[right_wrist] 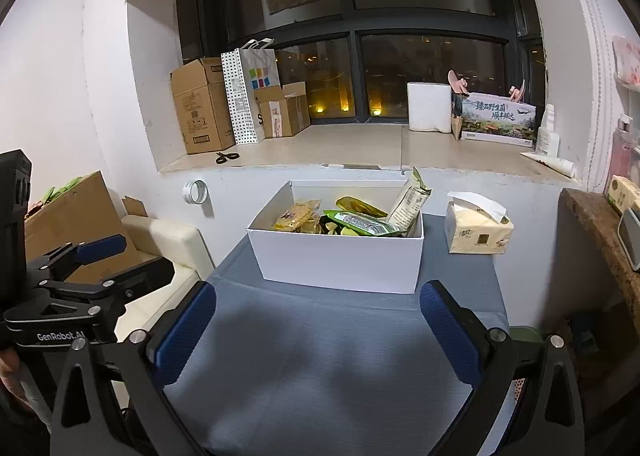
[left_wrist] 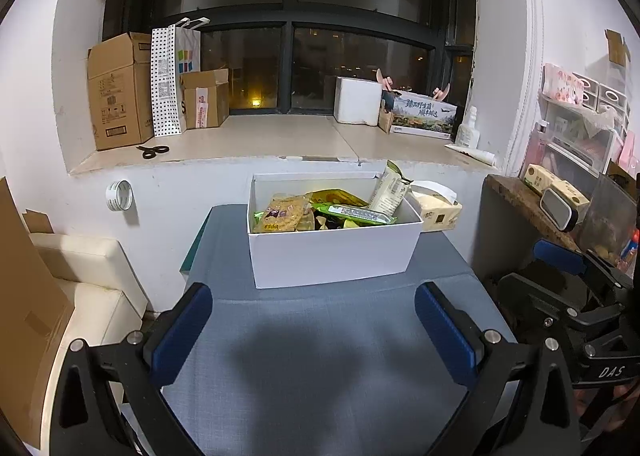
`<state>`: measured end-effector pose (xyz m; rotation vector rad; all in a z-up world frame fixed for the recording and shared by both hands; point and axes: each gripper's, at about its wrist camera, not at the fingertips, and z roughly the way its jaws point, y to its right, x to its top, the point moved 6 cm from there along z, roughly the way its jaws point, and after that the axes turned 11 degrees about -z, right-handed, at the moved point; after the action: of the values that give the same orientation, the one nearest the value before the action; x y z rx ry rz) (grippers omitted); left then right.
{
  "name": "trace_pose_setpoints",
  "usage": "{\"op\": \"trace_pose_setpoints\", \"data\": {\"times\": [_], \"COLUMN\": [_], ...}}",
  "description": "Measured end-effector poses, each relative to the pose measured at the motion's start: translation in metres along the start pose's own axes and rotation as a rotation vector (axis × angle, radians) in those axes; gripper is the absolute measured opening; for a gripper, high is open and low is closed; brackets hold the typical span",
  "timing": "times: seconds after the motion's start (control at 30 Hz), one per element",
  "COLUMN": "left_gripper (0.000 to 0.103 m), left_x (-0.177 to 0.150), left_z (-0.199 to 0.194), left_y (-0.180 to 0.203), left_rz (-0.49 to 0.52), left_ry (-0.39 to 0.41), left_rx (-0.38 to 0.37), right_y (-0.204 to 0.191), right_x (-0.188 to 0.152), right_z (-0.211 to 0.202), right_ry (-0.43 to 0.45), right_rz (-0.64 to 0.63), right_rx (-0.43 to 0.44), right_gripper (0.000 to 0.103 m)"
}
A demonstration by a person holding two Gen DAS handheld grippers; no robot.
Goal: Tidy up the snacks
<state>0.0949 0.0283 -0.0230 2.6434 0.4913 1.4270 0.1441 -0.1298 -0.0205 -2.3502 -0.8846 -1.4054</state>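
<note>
A white rectangular cardboard box [left_wrist: 332, 252] sits on the grey-blue cloth-covered table [left_wrist: 320, 356], set toward the table's far edge below the window sill, its long axis running left to right across both views. Inside it lie several snack packets: a flat yellow-orange packet [left_wrist: 280, 213] at the left end, a long green foil packet [left_wrist: 356, 213] lying roughly along the box's long axis, and a pale cream packet [left_wrist: 390, 187] standing tilted against the right wall with its torn top poking above the rim. Just beside the box's right end, near the far right corner of the table, rests a yellow soft pack of tissues [right_wrist: 478, 230] with a white sheet sticking up. The left gripper [left_wrist: 314, 330] hovers over the near part of the table, its blue-padded fingers [left_wrist: 182, 332] spread wide with nothing between them; the right gripper [right_wrist: 318, 330] hangs likewise, fingers [right_wrist: 450, 332] wide apart and holding nothing. Between both grippers and the box's near wall the cloth lies bare. The table's left edge drops toward a cream cushioned seat [right_wrist: 160, 240]; its right edge runs close to a brown wooden shelf [right_wrist: 600, 223].
</note>
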Motion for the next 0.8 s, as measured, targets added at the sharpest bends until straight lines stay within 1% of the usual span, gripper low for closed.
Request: {"op": "trace_pose_setpoints", "data": {"times": [0.47,0.6,0.8], "left_gripper": [0.103,0.103,0.103], "left_x": [-0.0015,-0.0027,-0.0036], "left_z": [0.0029,0.0026,0.0033], "left_y": [-0.0012,0.0004,-0.0004], "left_rz": [-0.002,-0.011,-0.010], "left_ry": [-0.005,-0.012,-0.015], "left_rx": [-0.008,-0.029,-0.020], "right_y": [-0.0006,-0.0001,-0.0003], "right_x": [-0.0006,-0.0012,-0.0020], "right_z": [0.0006,0.0012,0.0022], "right_ry": [-0.006,-0.007,-0.011], "right_rz": [0.002,0.006,0.013], "right_rx": [0.001,0.002,0.000], "right_gripper": [0.103,0.103,0.103]}}
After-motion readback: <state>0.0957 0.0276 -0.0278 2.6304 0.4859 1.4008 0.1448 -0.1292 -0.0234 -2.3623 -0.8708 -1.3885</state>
